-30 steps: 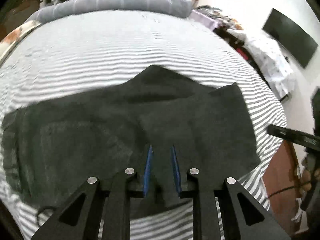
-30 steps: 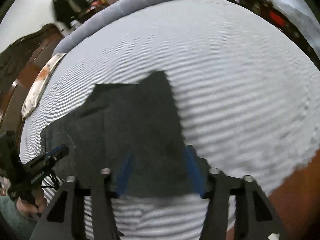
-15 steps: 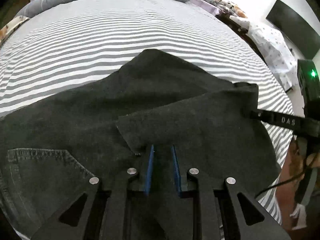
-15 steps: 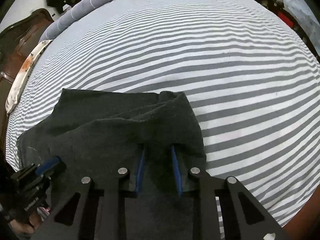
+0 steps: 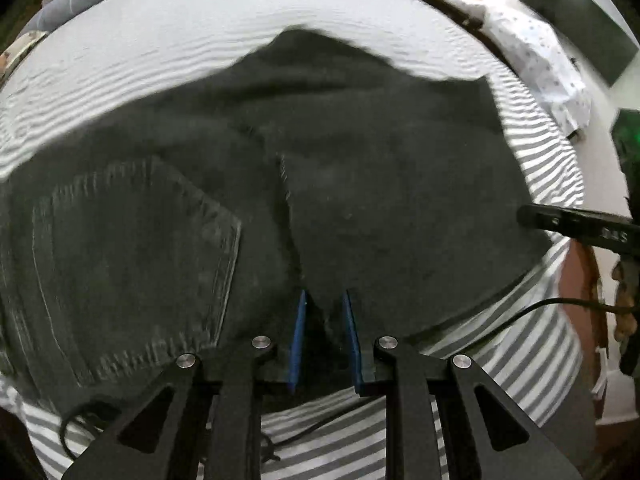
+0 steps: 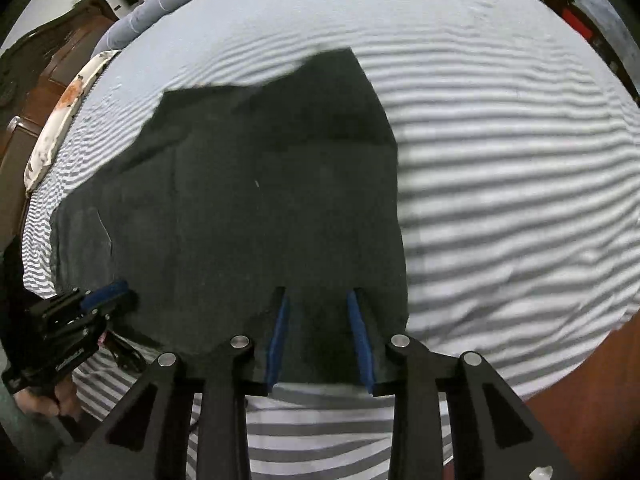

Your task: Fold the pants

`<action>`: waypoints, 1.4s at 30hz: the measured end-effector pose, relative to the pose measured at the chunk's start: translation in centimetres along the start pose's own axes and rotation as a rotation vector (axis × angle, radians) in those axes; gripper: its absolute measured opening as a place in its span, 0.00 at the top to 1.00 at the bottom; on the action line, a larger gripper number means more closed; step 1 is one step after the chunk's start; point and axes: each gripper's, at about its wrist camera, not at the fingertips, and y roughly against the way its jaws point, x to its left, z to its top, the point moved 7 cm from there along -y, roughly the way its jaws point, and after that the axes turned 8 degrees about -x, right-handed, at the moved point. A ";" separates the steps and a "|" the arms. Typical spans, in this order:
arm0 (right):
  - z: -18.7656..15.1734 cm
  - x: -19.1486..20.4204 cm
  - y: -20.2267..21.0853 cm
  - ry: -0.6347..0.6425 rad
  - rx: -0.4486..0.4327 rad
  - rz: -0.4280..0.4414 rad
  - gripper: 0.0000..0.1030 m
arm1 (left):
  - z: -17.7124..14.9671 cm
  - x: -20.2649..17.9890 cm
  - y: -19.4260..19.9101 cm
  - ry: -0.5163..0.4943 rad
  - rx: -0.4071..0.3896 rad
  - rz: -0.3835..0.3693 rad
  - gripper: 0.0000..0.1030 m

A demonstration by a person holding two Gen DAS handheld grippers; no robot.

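Observation:
Dark grey jeans [image 5: 360, 168] lie on the striped bed, the leg part folded over; a back pocket [image 5: 132, 248] shows at the left. My left gripper [image 5: 325, 300] is shut on the near edge of the folded layer. In the right wrist view the same pants [image 6: 260, 200] fill the middle, and my right gripper [image 6: 318, 300] stands over their near edge with the jaws parted and cloth showing between the blue pads. The left gripper also shows in the right wrist view [image 6: 96, 300], and the right gripper's finger shows in the left wrist view [image 5: 576, 226].
The grey and white striped bedsheet [image 6: 500, 184] covers the bed, with a grey bolster [image 6: 168, 4] at the far end and a wooden headboard [image 6: 52, 64] at the left. A black cable [image 5: 520, 316] trails over the bed's near edge. A dark screen [image 5: 580, 20] hangs on the right wall.
Both grippers have drawn back toward the near edge of the bed with the pants. The right gripper's jaws stand wider than half a second ago. The back pocket has come further into view.

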 end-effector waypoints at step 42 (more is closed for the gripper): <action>3.8 14.6 3.3 -0.014 -0.105 0.180 0.28 | -3.9 31.0 9.0 0.713 -0.096 -0.134 0.57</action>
